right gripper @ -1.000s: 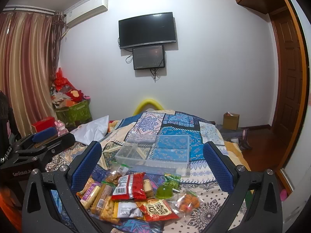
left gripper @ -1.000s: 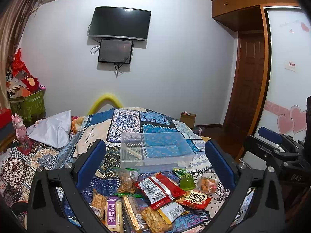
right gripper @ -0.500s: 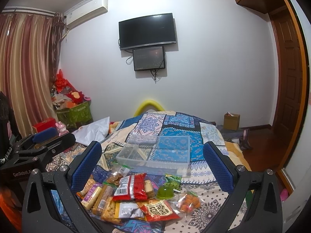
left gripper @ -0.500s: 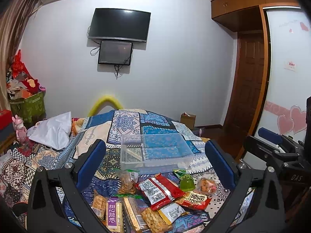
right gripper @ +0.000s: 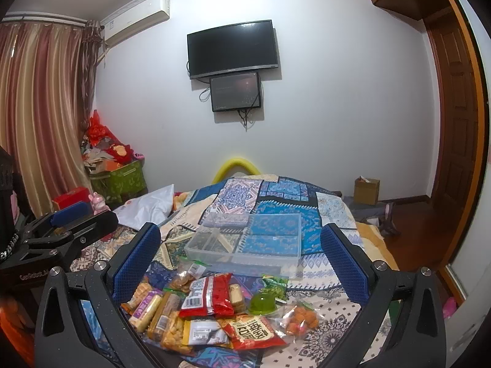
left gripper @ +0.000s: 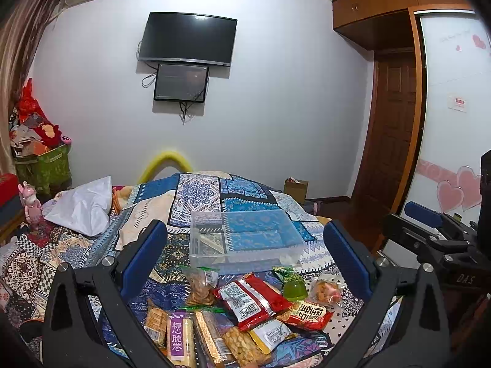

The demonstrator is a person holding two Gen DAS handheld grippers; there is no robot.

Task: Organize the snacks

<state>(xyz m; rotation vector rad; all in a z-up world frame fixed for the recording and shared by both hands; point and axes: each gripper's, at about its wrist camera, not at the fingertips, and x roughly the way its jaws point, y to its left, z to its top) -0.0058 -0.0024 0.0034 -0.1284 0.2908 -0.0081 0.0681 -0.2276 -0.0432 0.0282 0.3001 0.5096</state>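
A pile of snack packets lies on the patterned bedspread: a red packet (left gripper: 250,299) (right gripper: 208,291), a green jelly cup (left gripper: 294,289) (right gripper: 262,303), a purple-labelled roll (left gripper: 179,335) (right gripper: 145,306) and several biscuit bags. Behind it stands an empty clear divided box (left gripper: 245,239) (right gripper: 245,242). My left gripper (left gripper: 245,257) is open and empty, held above the pile. My right gripper (right gripper: 241,256) is open and empty too, also above the pile. Each gripper shows at the edge of the other's view: the right one (left gripper: 429,239), the left one (right gripper: 55,236).
A white plastic bag (left gripper: 83,205) lies on the bed at the left. A green bin (right gripper: 118,178) of clutter stands by the curtain. A cardboard box (right gripper: 366,190) sits on the floor by the wooden door (left gripper: 389,135). A TV (left gripper: 187,40) hangs on the far wall.
Both views have tilted slightly upward, so the snacks and box sit a little lower in frame. Both grippers stay open and nothing on the bed has moved.
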